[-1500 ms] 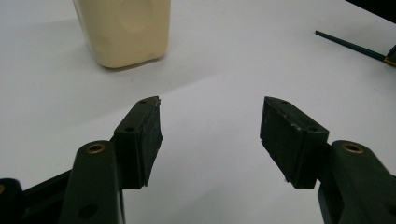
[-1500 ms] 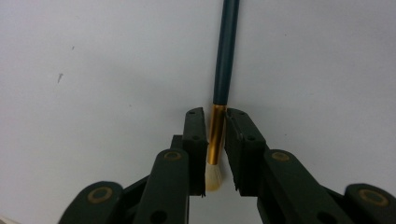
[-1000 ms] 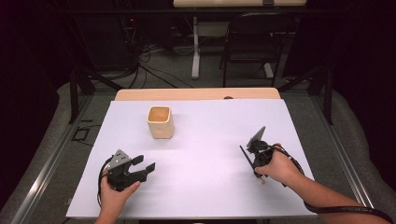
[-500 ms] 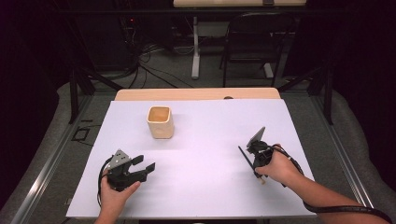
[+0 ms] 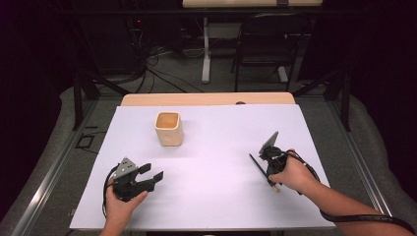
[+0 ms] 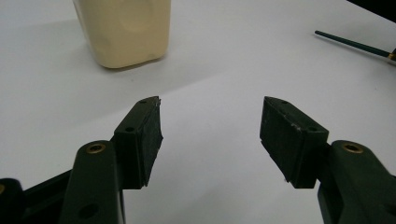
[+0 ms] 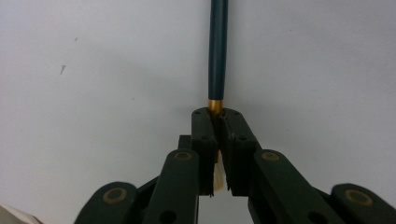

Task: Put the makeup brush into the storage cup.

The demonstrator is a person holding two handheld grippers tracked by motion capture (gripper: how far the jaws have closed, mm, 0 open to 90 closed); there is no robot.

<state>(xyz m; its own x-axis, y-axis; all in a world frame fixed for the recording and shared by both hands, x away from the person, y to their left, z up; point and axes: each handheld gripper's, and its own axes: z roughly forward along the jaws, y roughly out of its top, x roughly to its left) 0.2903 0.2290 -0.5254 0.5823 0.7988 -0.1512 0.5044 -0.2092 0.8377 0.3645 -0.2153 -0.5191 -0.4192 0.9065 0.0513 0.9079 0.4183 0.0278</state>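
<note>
At the near left of the white tabletop [image 5: 216, 147], the left hand [image 5: 120, 204] holds the left tongs [image 5: 151, 177] low over the surface, with the jaws spread wide and nothing between them. In the left gripper view the left tongs [image 6: 210, 130] point across bare tabletop [image 6: 224, 60] toward the cream cup [image 6: 126, 30], which stands upright ahead and to the left of the jaws, well apart from them. From the high view the cup [image 5: 169, 129] sits left of centre on the far half of the tabletop, its mouth open upward. Farther right, the right hand [image 5: 290, 174] holds the right tongs [image 5: 269, 167] near the right edge, with the grey plate tilted up behind them. These tongs are clenched on a paintbrush [image 5: 260, 169]; its dark handle runs from the grip toward the left and away from the person, lying low along the tabletop. In the right gripper view the right tongs [image 7: 218, 126] are closed on the paintbrush [image 7: 218, 51] at its brass collar, the green handle extends straight ahead beyond the jaws, and pale bristles show below between them. The paintbrush [image 6: 355, 44] also appears at the upper right of the left gripper view, well apart from the cup.
</note>
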